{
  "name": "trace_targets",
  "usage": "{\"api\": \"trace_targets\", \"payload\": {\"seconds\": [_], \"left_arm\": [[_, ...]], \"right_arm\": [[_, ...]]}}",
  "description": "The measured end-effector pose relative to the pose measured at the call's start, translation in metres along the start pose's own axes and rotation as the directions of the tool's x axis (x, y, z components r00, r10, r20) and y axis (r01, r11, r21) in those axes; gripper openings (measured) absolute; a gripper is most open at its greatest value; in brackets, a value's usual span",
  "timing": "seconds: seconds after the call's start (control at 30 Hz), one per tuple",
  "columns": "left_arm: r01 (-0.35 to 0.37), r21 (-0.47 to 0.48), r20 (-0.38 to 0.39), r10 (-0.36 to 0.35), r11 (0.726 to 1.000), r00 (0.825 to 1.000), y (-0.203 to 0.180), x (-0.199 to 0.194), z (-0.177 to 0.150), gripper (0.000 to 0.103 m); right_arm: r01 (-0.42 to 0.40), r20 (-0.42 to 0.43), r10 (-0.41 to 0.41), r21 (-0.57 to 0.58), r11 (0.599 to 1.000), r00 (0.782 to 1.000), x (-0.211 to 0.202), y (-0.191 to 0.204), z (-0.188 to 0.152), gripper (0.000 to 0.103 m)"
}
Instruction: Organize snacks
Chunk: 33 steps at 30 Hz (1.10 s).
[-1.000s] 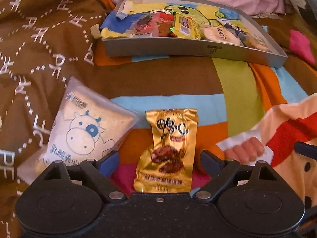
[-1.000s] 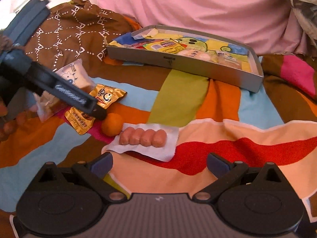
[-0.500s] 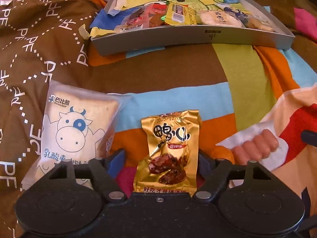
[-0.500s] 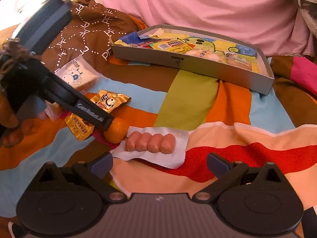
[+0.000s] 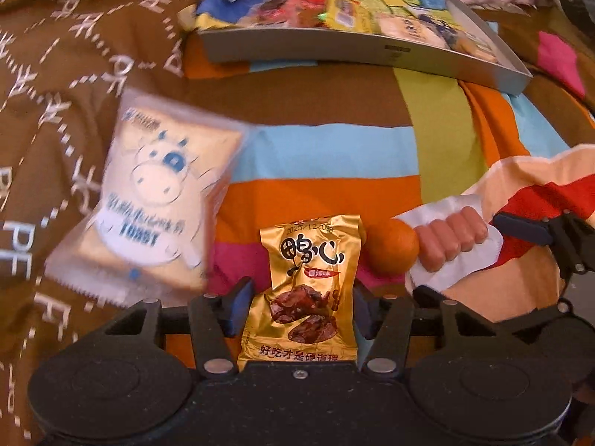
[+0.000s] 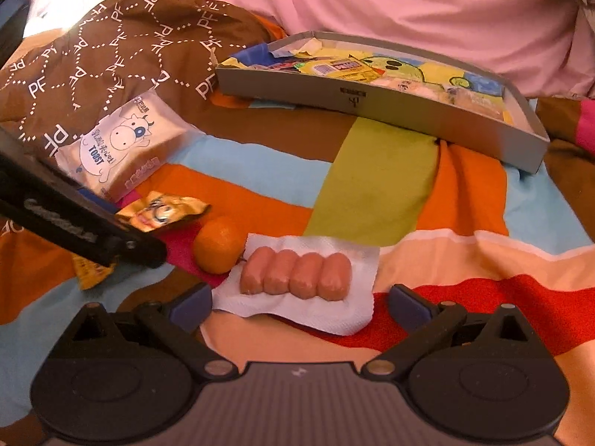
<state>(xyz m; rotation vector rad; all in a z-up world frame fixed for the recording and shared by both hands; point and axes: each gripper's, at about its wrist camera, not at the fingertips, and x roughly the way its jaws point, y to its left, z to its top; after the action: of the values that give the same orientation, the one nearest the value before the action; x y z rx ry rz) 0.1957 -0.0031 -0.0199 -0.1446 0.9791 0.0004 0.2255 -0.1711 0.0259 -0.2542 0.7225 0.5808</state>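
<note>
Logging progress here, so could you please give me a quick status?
Left hand-held gripper shut on gold snack packet. Right hand-held gripper open, nearing sausages. Snack tray ahead, path clear.

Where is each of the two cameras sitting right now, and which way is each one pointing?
Left wrist: on the left gripper, low over the bed, facing the grey tray; its own fingers flank the gold snack packet.
Right wrist: on the right gripper, facing the same tray from further right; its open fingers frame the sausages, and the left gripper's arm crosses at left.
Shared: tray, gold packet, orange, sausages, toast packet.
</note>
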Motion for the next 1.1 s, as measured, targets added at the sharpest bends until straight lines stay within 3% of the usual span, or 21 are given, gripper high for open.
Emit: {"api": "trace_targets", "payload": {"seconds": [0.23,0.37,0.63,0.93,1.1], "left_arm": [[0.002,-0.018,0.005,-0.002,1.000,1.000,0.005,-0.003,-0.005,0.057],[0.003,-0.026,0.010,-0.003,1.000,1.000,0.006,-0.002,-0.005,0.057],[0.010,-0.043,0.021,-0.009,0.999,1.000,0.007,-0.007,-0.013,0.057],[0.043,-0.085,0.038,-0.040,0.995,0.998,0.002,-0.018,-0.029,0.057],[0.066,-0.073,0.053,-0.063,0.995,0.997,-0.003,-0.025,-0.039,0.056]], "right_arm": [[0.006,0.013,-0.006,-0.004,1.000,1.000,0.007,0.002,0.000,0.103],[-0.012,0.025,0.012,-0.003,1.000,1.000,0.003,0.001,-0.001,0.093],[-0.010,0.003,0.010,0.003,1.000,1.000,-0.007,0.002,-0.002,0.091],[0.010,-0.060,-0.004,0.108,0.994,0.998,-0.043,-0.004,-0.016,0.091],[0.040,-0.054,-0.033,0.128,0.991,0.998,-0.066,0.004,-0.029,0.091]]}}
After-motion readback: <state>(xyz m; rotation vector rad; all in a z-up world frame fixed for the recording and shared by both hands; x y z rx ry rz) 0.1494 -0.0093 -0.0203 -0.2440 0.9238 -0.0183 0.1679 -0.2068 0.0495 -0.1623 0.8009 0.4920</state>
